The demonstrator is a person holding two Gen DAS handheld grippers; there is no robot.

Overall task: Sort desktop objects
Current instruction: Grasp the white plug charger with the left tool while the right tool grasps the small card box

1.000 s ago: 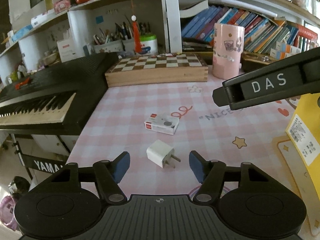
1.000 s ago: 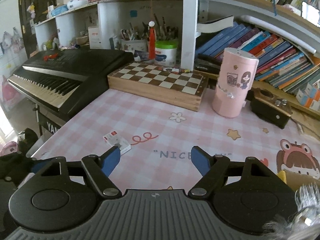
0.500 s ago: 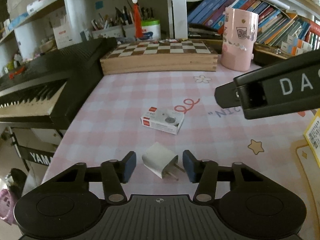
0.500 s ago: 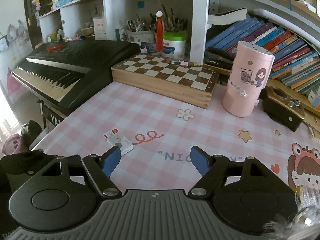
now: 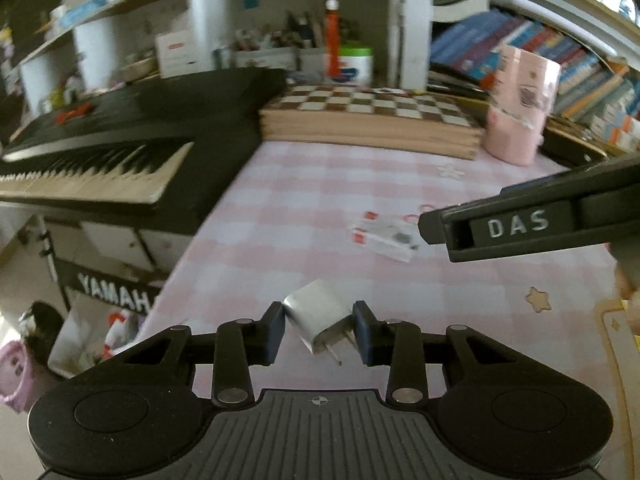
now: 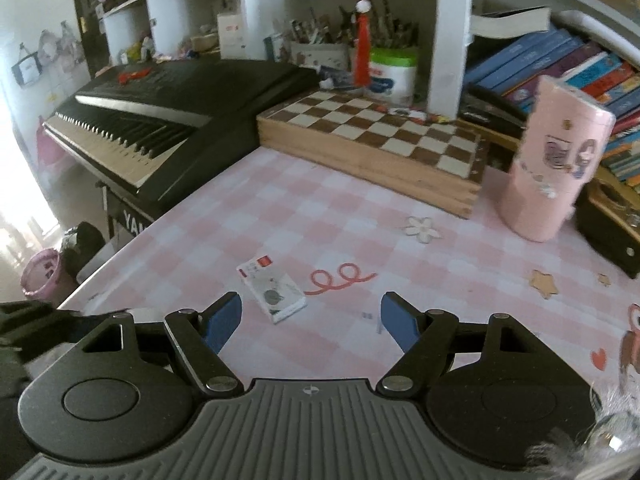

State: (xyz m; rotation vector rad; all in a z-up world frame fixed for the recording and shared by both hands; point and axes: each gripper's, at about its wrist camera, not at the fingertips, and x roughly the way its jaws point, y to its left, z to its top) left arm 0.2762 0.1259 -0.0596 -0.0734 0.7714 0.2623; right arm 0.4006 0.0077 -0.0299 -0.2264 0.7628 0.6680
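Pink checkered desk [image 5: 304,216], cluttered shelves behind. Left gripper [image 5: 319,330] has just been closing, pads now touching the white charger [image 5: 318,316]. Squeeze its flat sides, not the prongs. Right gripper [image 6: 311,320] hangs wide open and empty, small card pack [image 6: 272,286] just ahead.
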